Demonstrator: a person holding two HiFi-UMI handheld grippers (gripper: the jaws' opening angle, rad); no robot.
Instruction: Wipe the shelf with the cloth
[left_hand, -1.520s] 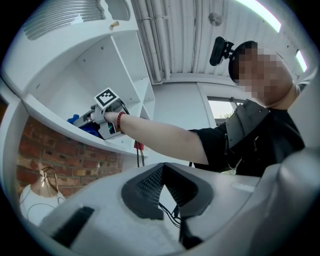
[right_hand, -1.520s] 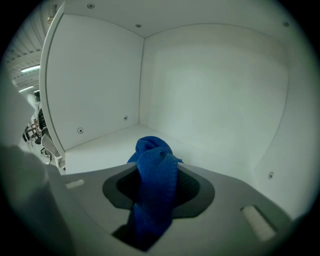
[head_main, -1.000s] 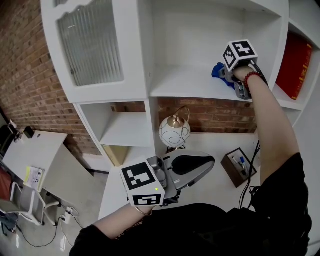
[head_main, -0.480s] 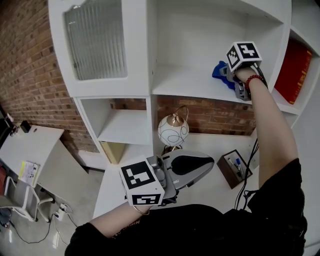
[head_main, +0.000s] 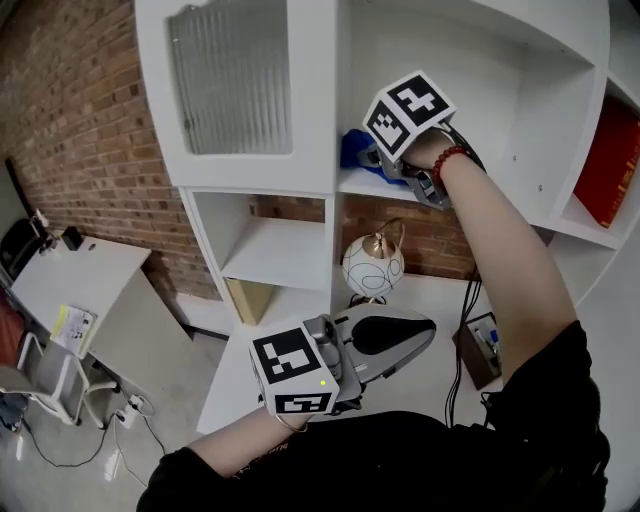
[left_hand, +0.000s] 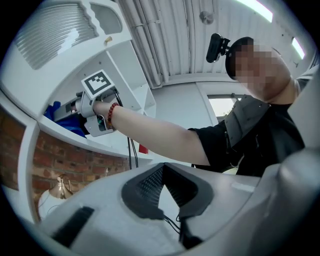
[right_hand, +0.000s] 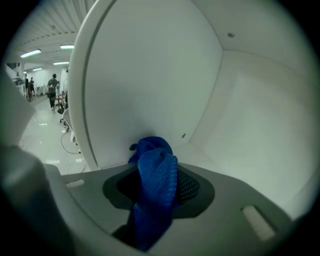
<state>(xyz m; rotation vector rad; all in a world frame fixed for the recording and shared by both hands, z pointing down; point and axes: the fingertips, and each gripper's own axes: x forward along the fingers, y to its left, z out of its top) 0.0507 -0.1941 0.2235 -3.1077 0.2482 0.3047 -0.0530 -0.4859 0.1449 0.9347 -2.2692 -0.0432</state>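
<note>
The right claw (head_main: 372, 158) is reaching into the upper open compartment of the white wooden shelf unit (head_main: 470, 60). Its two grey jaws are closing on a bunched blue woven cloth (right_hand: 156, 175), which is filling the gap between them and spilling out past their tips. The cloth (head_main: 356, 150) is lying at the left end of the white shelf board (right_hand: 245, 150), near its back left corner, where the board is meeting the upright side panel (right_hand: 150, 70). Whether the cloth is touching that panel cannot be told. In the left gripper view the cloth (left_hand: 59, 119) is showing as a blue heap on the board just ahead of the right claw (left_hand: 75, 107). A red bead bracelet (head_main: 448, 157) is sitting on the wrist behind the claw.

The left claw (head_main: 425, 328) is hanging low in front of the person, well apart from the shelf board. Its jaws are meeting at the tips (left_hand: 162, 167) with nothing between them.

Below the shelf board, a round white globe lamp with a brass cap (head_main: 373, 265) is standing before a red brick wall (head_main: 80, 130). A ribbed glass cabinet door (head_main: 230, 80) is hanging left of the compartment, and a red book (head_main: 612, 165) is leaning in the compartment to the right. A small brown box of pens (head_main: 482, 345) is sitting beneath the arm, and a white desk (head_main: 70, 285) is standing far to the left.
</note>
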